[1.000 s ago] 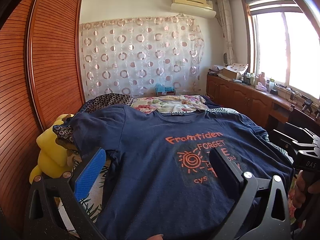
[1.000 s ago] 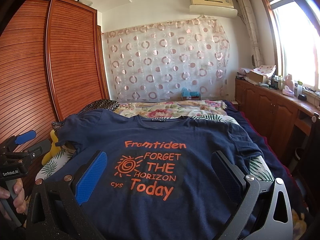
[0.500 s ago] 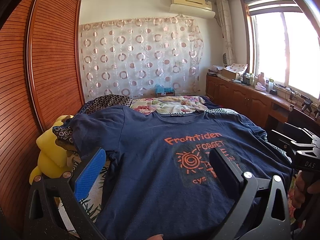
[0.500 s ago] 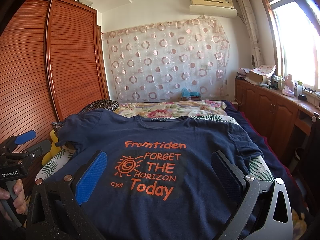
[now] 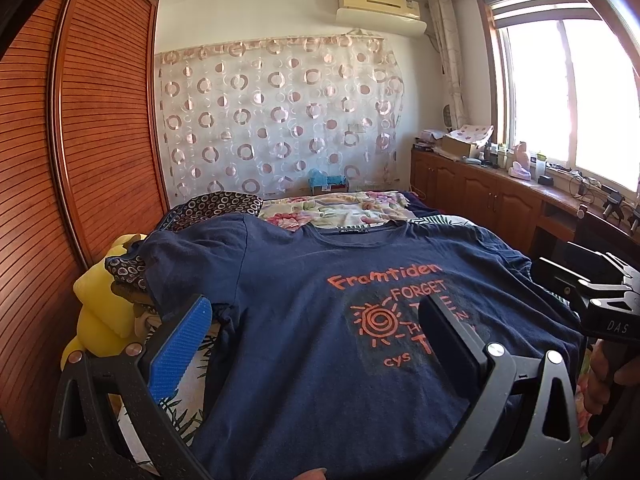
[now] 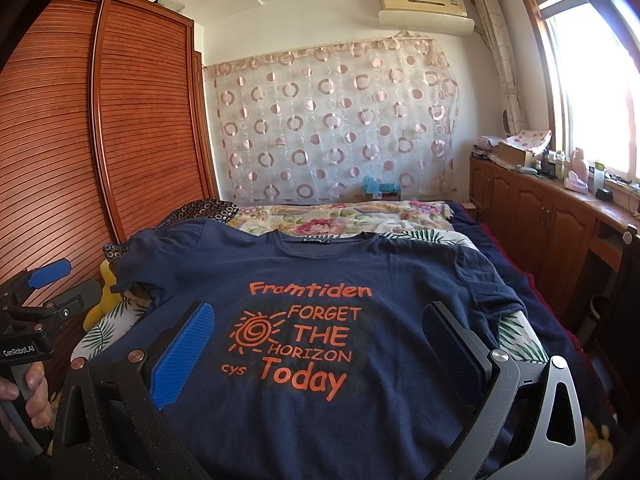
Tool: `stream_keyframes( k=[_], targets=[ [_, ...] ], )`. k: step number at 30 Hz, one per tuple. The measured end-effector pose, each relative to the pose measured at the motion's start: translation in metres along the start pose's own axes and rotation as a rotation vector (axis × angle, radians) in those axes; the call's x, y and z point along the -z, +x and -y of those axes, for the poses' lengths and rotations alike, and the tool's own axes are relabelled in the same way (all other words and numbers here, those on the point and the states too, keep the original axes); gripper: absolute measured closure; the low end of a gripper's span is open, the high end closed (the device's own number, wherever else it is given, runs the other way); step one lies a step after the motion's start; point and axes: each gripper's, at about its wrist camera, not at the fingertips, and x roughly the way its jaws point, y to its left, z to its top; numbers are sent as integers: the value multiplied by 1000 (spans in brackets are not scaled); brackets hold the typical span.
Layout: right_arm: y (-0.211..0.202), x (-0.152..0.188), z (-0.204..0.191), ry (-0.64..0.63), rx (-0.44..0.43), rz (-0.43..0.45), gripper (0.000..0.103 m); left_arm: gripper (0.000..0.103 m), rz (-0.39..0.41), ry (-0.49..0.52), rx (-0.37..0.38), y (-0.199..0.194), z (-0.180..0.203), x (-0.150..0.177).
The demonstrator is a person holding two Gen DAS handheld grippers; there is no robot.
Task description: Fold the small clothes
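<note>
A navy T-shirt (image 5: 304, 320) with orange print lies spread face up on the bed, collar at the far end; it fills the right wrist view too, T-shirt (image 6: 400, 280). My left gripper (image 5: 316, 300) hovers open over the shirt's lower left part, one blue pad (image 5: 180, 344) beside the left sleeve. My right gripper (image 6: 317, 306) is open above the printed text, nothing between its fingers. A hand (image 6: 32, 392) holds the left tool's handle at the left edge of the right wrist view.
A yellow plush toy (image 5: 100, 308) and a ring-patterned dark cloth (image 5: 212, 206) sit left of the shirt by the wooden wardrobe (image 5: 80, 140). A floral quilt (image 6: 340, 216) lies beyond the collar. Wooden cabinets (image 6: 540, 216) line the window side.
</note>
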Motion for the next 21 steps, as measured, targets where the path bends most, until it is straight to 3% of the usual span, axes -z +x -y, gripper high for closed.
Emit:
stream_keyframes(
  k=[21],
  targets=[
    [-1,0,0,1,-2,1,0,0,4,3,-2,-1,3,1]
  ],
)
